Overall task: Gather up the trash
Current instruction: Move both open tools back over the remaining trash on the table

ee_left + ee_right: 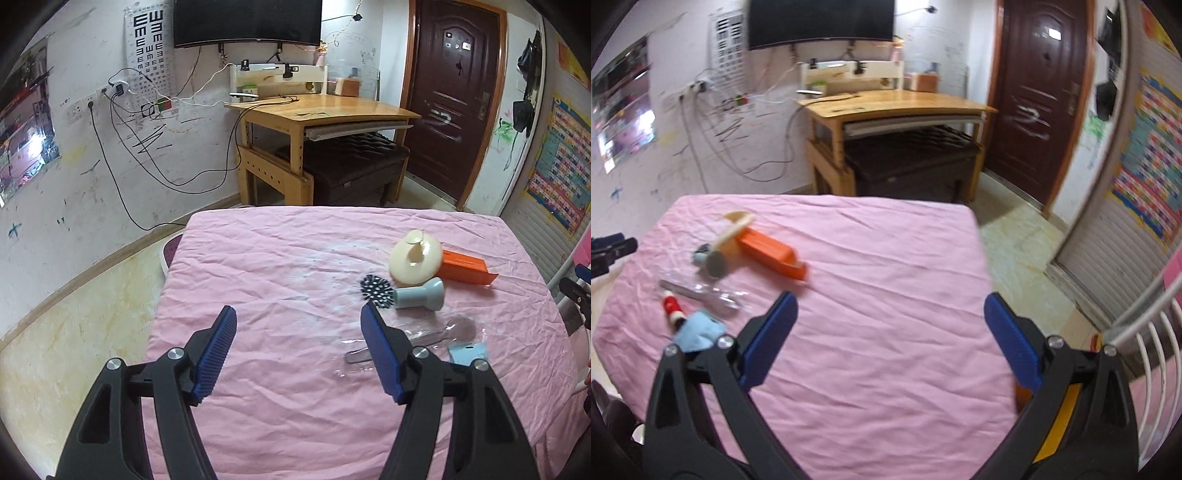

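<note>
1. Left wrist view: the left tool [298, 325] hangs above the pink wrinkled cloth [280, 266] covering the desk, its blue ribbed pads wide apart with nothing between them.
2. Ahead to its right lies the trash: a cream round suction-cup disc [415, 256] resting against an orange flat cardboard box [463, 266], and a pale blue stubby-handled brush with black-and-white bristles [419, 293] just in front of both.
3. Nearer, a clear plastic wrapper holding a spoon [417, 339] lies partly behind the right-hand pad, with a light blue packet [468, 352] beside it.
4. Right wrist view (blurred): the right tool [890, 314] hangs over bare cloth [886, 258], pads wide apart and empty.
5. The same trash sits well to its left; a small red-and-white figure [673, 308] lies touching the blue packet [698, 332].
</note>
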`<action>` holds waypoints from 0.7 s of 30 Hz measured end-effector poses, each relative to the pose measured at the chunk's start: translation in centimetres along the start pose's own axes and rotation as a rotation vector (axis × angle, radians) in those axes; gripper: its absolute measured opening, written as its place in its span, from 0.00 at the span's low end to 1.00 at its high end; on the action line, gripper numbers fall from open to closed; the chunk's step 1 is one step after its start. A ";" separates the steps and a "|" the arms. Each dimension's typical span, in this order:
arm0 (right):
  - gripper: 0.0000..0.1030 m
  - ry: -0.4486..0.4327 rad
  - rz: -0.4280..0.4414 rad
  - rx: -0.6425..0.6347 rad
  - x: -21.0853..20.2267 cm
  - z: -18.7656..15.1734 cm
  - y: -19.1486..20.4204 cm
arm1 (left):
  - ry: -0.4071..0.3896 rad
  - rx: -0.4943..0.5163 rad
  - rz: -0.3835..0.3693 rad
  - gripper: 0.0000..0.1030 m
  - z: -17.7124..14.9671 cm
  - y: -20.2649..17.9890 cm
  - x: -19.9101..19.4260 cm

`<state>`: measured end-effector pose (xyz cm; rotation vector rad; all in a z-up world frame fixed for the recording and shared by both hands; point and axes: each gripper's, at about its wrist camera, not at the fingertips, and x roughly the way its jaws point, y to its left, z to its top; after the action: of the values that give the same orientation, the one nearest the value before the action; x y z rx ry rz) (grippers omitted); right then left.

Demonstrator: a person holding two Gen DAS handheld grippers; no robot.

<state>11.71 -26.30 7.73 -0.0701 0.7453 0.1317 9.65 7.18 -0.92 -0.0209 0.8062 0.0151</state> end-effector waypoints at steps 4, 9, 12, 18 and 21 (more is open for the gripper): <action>0.94 0.007 0.026 -0.029 0.5 0.8 2.5 | -0.003 -0.017 0.004 0.64 -0.3 1.5 -0.3; 0.94 0.012 0.040 -0.068 0.9 1.6 5.0 | -0.012 -0.048 0.013 0.64 -0.5 3.5 -0.7; 0.94 0.012 0.042 -0.076 1.0 1.7 5.5 | -0.017 -0.064 0.016 0.64 -0.6 4.4 -0.7; 0.94 0.018 0.035 -0.084 1.0 1.7 6.1 | -0.016 -0.077 0.018 0.64 -0.8 5.3 -0.5; 0.94 0.019 0.037 -0.087 1.0 1.7 6.2 | -0.017 -0.080 0.013 0.64 -0.8 5.5 -0.4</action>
<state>12.70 -19.87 8.19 -0.1412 0.7603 0.1988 8.62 12.62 -1.25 -0.0908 0.7885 0.0598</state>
